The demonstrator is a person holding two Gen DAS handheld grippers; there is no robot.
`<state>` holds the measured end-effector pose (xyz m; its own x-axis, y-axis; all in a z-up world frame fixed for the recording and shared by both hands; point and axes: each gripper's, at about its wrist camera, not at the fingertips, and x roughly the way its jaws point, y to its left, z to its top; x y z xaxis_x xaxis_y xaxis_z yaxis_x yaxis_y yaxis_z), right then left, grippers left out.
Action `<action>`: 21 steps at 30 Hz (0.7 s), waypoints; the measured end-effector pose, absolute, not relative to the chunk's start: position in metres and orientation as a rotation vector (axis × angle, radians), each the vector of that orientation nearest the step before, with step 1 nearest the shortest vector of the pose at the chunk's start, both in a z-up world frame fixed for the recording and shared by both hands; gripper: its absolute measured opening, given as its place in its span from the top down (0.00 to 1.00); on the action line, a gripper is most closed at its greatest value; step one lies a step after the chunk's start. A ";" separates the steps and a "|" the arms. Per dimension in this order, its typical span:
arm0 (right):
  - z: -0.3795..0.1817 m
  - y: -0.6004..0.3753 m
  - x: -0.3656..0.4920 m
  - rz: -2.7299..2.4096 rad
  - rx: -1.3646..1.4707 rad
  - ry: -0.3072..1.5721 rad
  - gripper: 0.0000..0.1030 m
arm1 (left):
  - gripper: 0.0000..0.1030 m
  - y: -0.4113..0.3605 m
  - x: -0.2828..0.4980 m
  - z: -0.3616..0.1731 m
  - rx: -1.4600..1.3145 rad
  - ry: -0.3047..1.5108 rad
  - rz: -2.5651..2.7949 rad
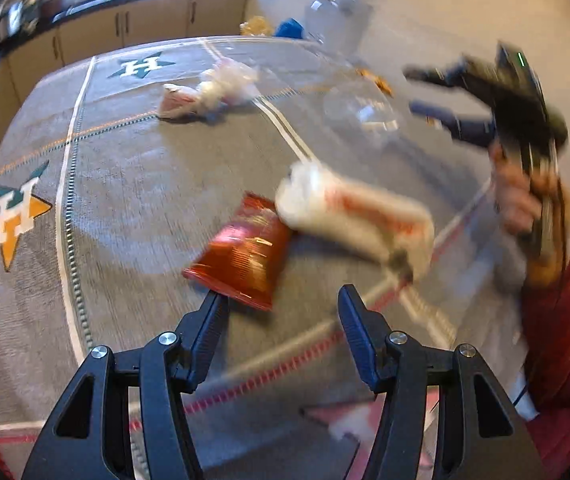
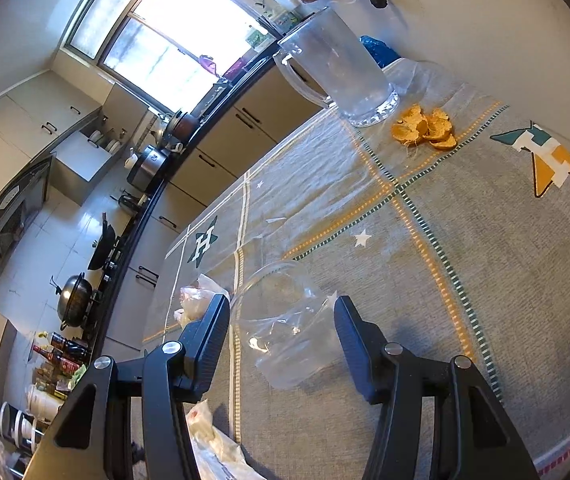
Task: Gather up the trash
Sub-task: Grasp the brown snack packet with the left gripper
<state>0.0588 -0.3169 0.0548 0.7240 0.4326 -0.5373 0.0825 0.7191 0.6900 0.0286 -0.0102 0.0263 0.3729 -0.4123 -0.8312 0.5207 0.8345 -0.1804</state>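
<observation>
Red cup (image 1: pixel 241 258) on its side beyond the parted fingers (image 1: pixel 213 316) of the left gripper (image 1: pixel 281 300), crumpled wrapper (image 1: pixel 349 212) alongside.

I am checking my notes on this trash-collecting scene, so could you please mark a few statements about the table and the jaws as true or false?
1. The red cup lies on its side on the tablecloth. True.
2. The left gripper has its jaws closed on the red cup. False: the jaws stand open and apart, with the cup just ahead of them.
3. A clear plastic cup lies between the open jaws of the right gripper. True.
4. The glass pitcher has tipped over. False: it stands upright.
5. Orange peel pieces lie near the pitcher's base. True.
</observation>
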 end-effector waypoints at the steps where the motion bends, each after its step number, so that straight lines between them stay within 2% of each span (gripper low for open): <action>1: 0.055 -0.316 0.059 0.215 0.758 0.750 0.43 | 0.45 -0.012 0.024 0.027 0.156 1.001 -0.571; 4: 0.054 -0.316 0.059 0.215 0.760 0.753 0.43 | 0.42 -0.015 0.024 0.032 0.245 0.950 -0.514; 6: 0.053 -0.317 0.059 0.217 0.760 0.754 0.43 | 0.35 -0.015 0.028 0.034 0.277 0.924 -0.472; 15: 0.061 -0.304 0.054 0.265 0.705 0.734 0.43 | 0.33 -0.040 0.051 0.022 0.357 0.935 -0.472; 16: 0.064 -0.301 0.053 0.277 0.693 0.728 0.43 | 0.34 -0.041 0.051 0.020 0.354 0.942 -0.460; 17: 0.065 -0.299 0.052 0.287 0.684 0.724 0.43 | 0.42 -0.041 0.054 0.017 0.345 0.947 -0.445; 18: 0.068 -0.296 0.050 0.300 0.672 0.720 0.43 | 0.55 -0.041 0.054 0.016 0.334 0.954 -0.441; 20: 0.071 -0.287 0.048 0.329 0.640 0.713 0.43 | 0.61 -0.036 0.056 0.015 0.279 0.975 -0.430; 21: 0.073 -0.283 0.046 0.347 0.623 0.711 0.43 | 0.61 -0.035 0.056 0.014 0.269 0.977 -0.423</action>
<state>0.0463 -0.2828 0.0733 0.7126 0.4943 -0.4978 -0.0878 0.7669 0.6358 0.0559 -0.0354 0.0143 0.4882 -0.2247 -0.8433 0.4619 0.8864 0.0312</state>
